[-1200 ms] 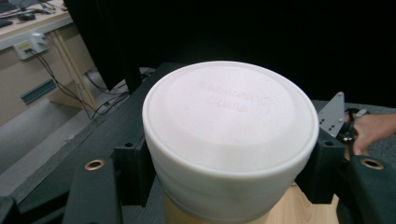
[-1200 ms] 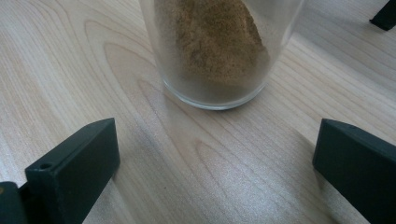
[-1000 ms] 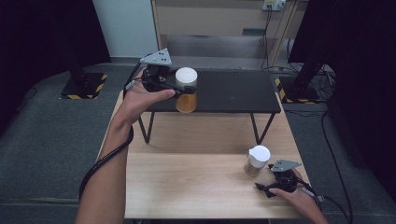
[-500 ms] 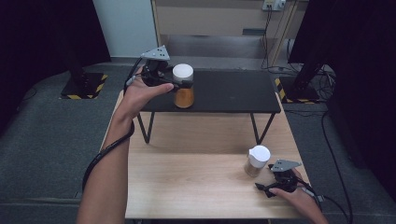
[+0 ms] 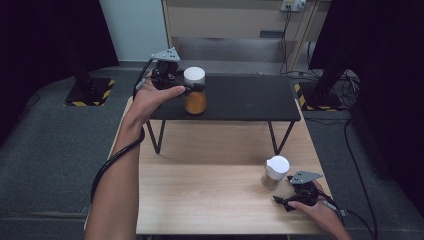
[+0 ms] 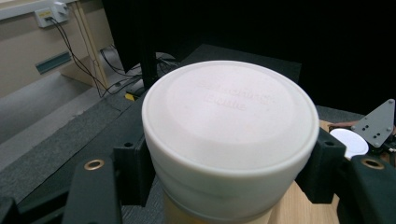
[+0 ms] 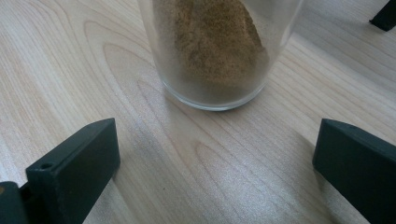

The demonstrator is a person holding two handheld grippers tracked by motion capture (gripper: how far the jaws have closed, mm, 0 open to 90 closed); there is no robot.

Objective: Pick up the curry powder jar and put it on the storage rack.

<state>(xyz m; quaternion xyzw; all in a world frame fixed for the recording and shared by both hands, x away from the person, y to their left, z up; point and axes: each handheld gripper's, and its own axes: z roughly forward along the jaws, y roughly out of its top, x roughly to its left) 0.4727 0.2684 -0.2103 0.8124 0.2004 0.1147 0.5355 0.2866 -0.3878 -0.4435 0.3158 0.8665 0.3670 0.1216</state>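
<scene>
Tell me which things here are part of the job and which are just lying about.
In the job:
- orange-filled jar, clamped at its white lid by the left tongs
- brown-filled jar on the wooden table, ahead of the open right tongs
- black shelf

Lying about:
- wall socket
- floor cables

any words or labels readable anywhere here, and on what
Embossed lettering, two lines, on the white lid of the jar held in the left gripper: too faint to read.
Yellow-and-black hazard stripes, a marking without words, on the stand bases on the floor.
Second jar by the right gripper: no readable text.
</scene>
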